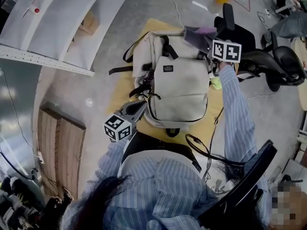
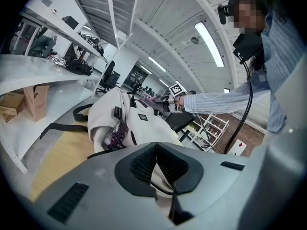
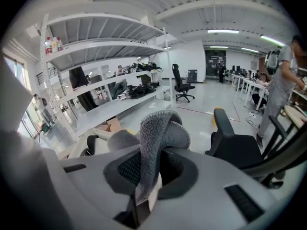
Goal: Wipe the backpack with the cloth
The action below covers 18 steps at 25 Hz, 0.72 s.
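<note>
Two grips at once: my left gripper point(image 1: 138, 109) pinches a lower corner of the backpack point(image 1: 178, 87), steadying it on the yellow mat point(image 1: 123, 87), while my right gripper point(image 1: 193, 35) clamps the grey cloth point(image 3: 158, 128) (bunched, ready) above its top edge.

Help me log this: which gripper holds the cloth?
The right gripper, grey cloth pinched between its jaws; the left gripper pinches the beige backpack instead.

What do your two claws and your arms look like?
The left claw and the right claw are both grey, with black bumpy pads inside. Each carries a white cube printed with black square patterns. The sleeves are light blue with thin white stripes. A black cable hangs nearby.
</note>
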Available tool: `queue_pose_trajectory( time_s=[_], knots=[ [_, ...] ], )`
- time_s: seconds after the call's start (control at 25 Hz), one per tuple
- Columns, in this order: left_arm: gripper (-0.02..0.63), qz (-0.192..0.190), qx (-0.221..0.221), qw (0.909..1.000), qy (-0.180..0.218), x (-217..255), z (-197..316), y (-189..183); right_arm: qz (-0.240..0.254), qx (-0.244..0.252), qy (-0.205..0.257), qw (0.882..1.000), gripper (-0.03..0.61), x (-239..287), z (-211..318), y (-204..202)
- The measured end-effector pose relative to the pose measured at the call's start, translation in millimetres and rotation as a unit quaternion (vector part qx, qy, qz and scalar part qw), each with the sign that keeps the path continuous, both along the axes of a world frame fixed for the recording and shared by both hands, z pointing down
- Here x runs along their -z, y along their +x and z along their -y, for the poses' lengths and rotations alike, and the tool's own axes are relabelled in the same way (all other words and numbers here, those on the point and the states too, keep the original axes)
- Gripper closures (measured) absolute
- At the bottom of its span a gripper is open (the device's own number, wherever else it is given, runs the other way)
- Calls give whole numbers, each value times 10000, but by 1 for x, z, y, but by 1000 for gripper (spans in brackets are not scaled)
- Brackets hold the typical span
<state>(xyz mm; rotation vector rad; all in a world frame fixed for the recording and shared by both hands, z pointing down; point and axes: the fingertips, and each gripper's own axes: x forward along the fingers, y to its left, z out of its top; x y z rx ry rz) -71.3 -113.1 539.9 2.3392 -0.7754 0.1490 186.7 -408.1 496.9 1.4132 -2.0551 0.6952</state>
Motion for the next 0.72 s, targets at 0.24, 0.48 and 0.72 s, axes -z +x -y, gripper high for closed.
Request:
queue_pose_trajectory(
  time_s=[0.24, 0.48, 0.72],
  knots=[
    [609, 25, -286, 9996, 3, 0, -2, 18, -90, -612, -54, 9981, 537, -8, -32, 73],
    [609, 88, -649, 9978, 45, 3, -10, 39, -82, -957, -258, 9950, 537, -25, -79, 116],
    [609, 225, -658, 9974, 177, 11, -19, 50, 645, -1109, 216, 9915, 537, 0, -124, 117]
  ],
)
